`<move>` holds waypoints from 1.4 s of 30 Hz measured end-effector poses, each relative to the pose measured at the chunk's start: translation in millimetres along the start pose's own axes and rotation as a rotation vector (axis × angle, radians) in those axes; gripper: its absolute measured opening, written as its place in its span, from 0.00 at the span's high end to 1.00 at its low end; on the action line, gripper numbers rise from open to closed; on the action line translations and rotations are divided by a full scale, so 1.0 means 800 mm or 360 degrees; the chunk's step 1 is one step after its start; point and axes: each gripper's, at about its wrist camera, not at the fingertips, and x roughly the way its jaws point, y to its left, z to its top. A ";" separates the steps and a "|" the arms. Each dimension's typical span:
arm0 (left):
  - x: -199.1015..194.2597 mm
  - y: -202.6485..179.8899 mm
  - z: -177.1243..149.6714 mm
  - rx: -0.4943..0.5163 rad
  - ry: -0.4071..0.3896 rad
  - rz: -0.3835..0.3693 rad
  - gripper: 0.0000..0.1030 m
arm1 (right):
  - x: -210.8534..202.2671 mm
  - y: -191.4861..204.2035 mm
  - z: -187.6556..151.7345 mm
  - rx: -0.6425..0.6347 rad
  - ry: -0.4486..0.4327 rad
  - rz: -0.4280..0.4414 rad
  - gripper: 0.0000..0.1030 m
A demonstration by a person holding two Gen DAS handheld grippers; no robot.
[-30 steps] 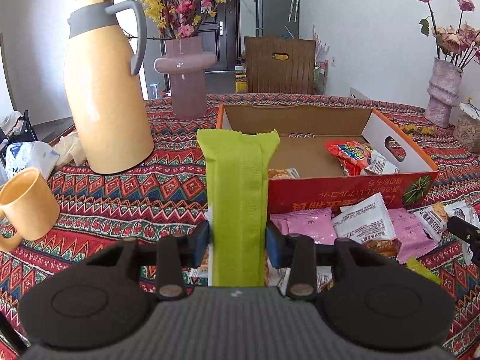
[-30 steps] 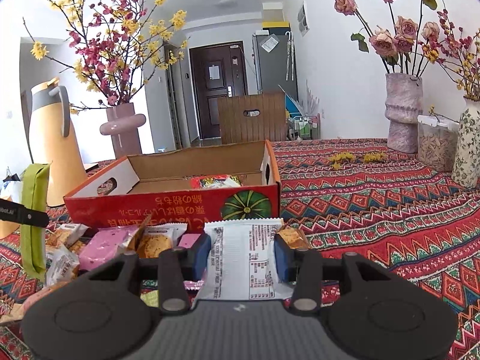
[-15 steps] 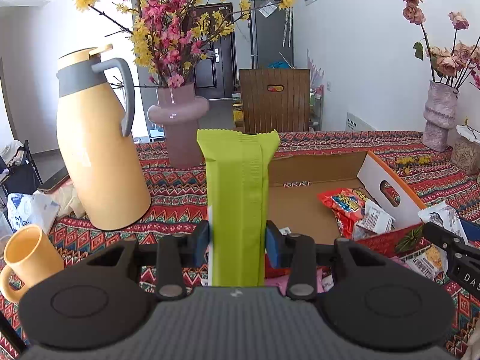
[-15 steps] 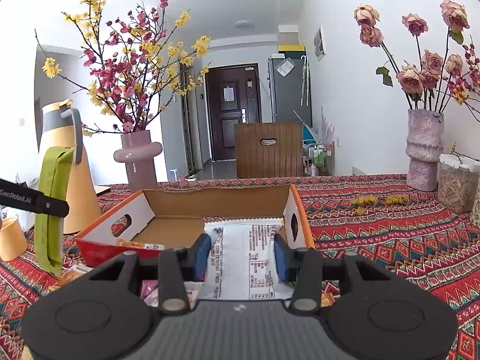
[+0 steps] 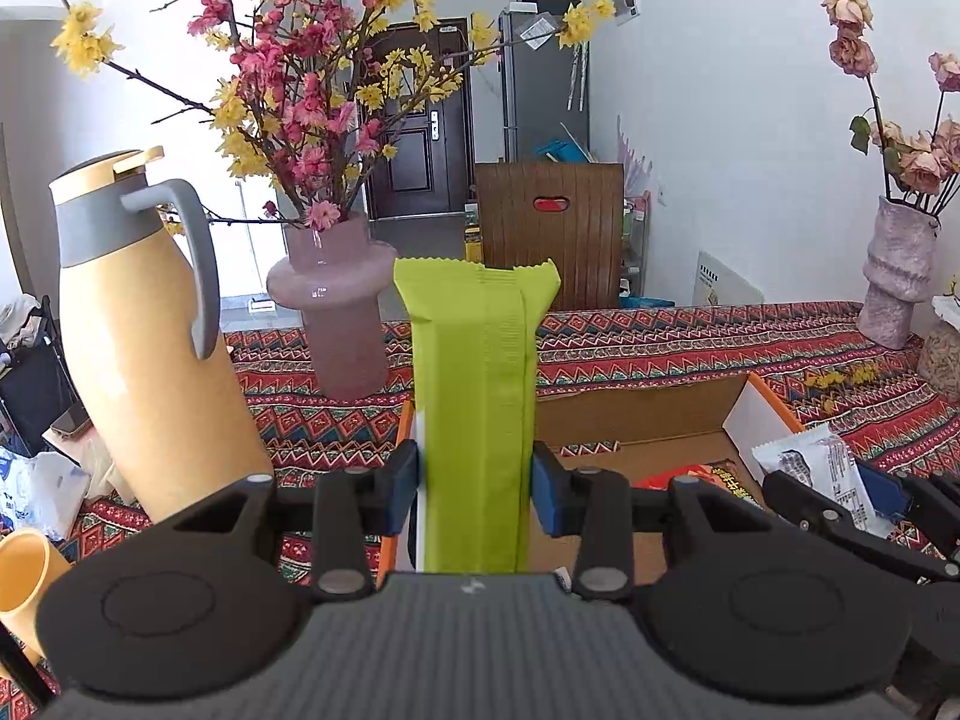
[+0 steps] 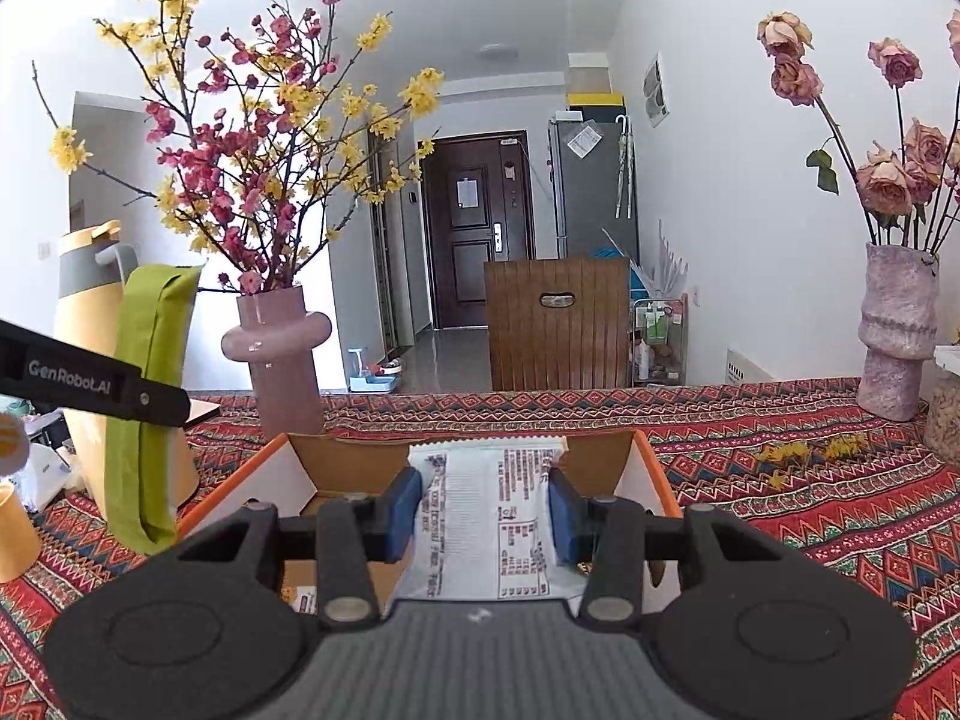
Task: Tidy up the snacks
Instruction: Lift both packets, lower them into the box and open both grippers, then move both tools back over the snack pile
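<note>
— Left gripper (image 5: 474, 495), what's it doing?

— Its two blue pads are clamped on a long lime-green snack packet (image 5: 474, 396), which stands upright in the middle of the left wrist frame, its crimped top edge level with the pink vase (image 5: 336, 312) behind it. In the right wrist view the same green packet (image 6: 153, 396) shows at the left edge, with the black finger of the left gripper crossing in front of it.

— And the right gripper (image 6: 483, 507)?

— Clamped too, on a flat white snack packet (image 6: 489, 510) printed with small text. It sits at centre frame, over the open cardboard box (image 6: 645, 468). From the left wrist view, that white packet (image 5: 822, 474) and the right gripper (image 5: 840, 498) appear at the lower right.

— Where's the box?

— On the patterned red tablecloth (image 6: 810, 480), orange-rimmed, its brown inside visible just beyond both grippers. A red packet (image 5: 714, 480) lies in it, lower right of the left wrist frame.

— Anything else around?

— A yellow thermos jug (image 5: 138, 348) with a grey handle at the left, a yellow cup (image 5: 27, 576) at the lower left corner, and a mottled vase of dried roses (image 6: 897, 330) at the right.
</note>
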 end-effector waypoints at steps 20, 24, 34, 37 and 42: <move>0.114 0.003 -0.054 -0.0077 0.0268 -0.0111 0.61 | 0.066 -0.004 -0.037 0.0017 0.0163 -0.0045 0.58; 0.114 0.004 -0.058 -0.0088 0.0267 -0.0140 0.61 | 0.060 -0.004 -0.037 0.0026 0.0142 -0.0010 0.56; 0.079 0.012 -0.050 -0.0150 0.0043 -0.0078 0.00 | 0.039 -0.020 -0.031 0.0120 0.0054 -0.0063 0.00; 0.075 0.014 -0.049 -0.0159 0.0024 -0.0064 0.00 | 0.038 -0.022 -0.030 0.0129 0.0053 -0.0071 0.00; 0.064 0.013 -0.042 -0.0172 -0.0013 -0.0035 0.00 | 0.026 -0.022 -0.024 0.0125 0.0026 -0.0064 0.00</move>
